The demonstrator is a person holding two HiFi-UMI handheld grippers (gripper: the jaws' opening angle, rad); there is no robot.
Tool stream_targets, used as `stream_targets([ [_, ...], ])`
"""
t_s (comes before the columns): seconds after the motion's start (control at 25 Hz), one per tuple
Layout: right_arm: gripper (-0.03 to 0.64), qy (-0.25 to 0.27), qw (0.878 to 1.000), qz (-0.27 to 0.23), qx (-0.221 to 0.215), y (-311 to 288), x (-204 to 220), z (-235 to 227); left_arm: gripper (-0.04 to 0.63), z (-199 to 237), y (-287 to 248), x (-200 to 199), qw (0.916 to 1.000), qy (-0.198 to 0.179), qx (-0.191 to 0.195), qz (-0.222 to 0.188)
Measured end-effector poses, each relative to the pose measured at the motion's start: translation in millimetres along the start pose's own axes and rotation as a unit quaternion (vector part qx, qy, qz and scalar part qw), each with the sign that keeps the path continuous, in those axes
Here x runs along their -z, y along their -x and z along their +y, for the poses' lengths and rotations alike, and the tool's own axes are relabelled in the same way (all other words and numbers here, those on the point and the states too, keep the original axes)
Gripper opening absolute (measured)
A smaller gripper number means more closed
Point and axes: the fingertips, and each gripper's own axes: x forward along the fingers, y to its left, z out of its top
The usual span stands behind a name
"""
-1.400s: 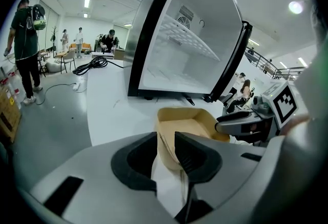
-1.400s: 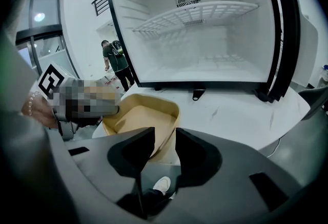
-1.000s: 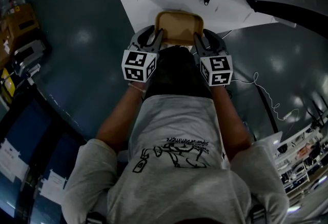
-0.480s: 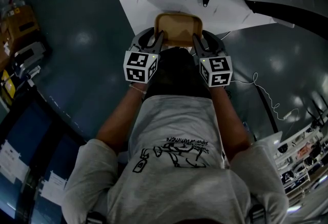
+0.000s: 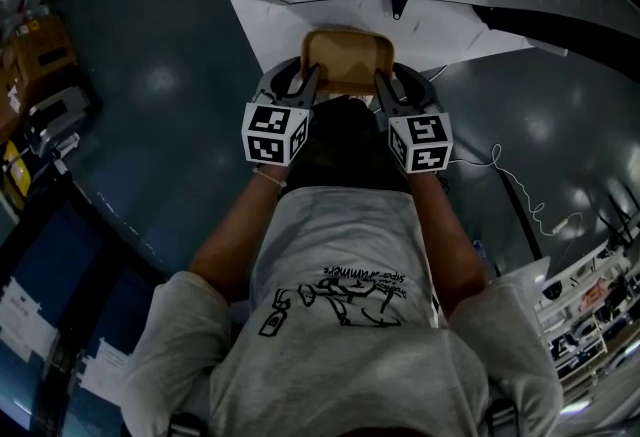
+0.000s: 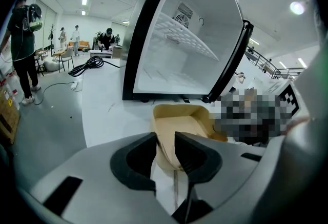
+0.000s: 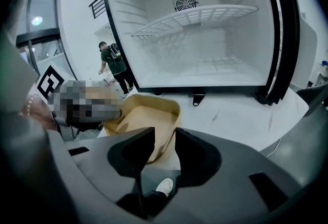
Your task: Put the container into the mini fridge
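1. Left gripper (image 6: 165, 138): fingers pinch the container (image 6: 180, 118) by its left wall.
2. Right gripper (image 7: 165, 136): fingers pinch its right wall.
3. The container hangs between both finger pairs, with the open mini fridge (image 7: 205, 38) beyond them.

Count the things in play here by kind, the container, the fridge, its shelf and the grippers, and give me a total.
container: 1
mini fridge: 1
wire shelf inside the fridge: 1
grippers: 2, the left gripper and the right gripper, each with its jaws on the container's rim
Total: 5
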Motion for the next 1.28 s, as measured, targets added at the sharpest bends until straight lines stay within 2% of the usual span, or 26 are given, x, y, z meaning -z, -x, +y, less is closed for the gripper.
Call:
stream_targets([
  [1.28,0.132,0.008,0.999,-0.035,-0.003,48.9,-49.5,9.6,0.114,-26.4,41.4,-46.0,0.9996,0.01,0.011,-0.024],
])
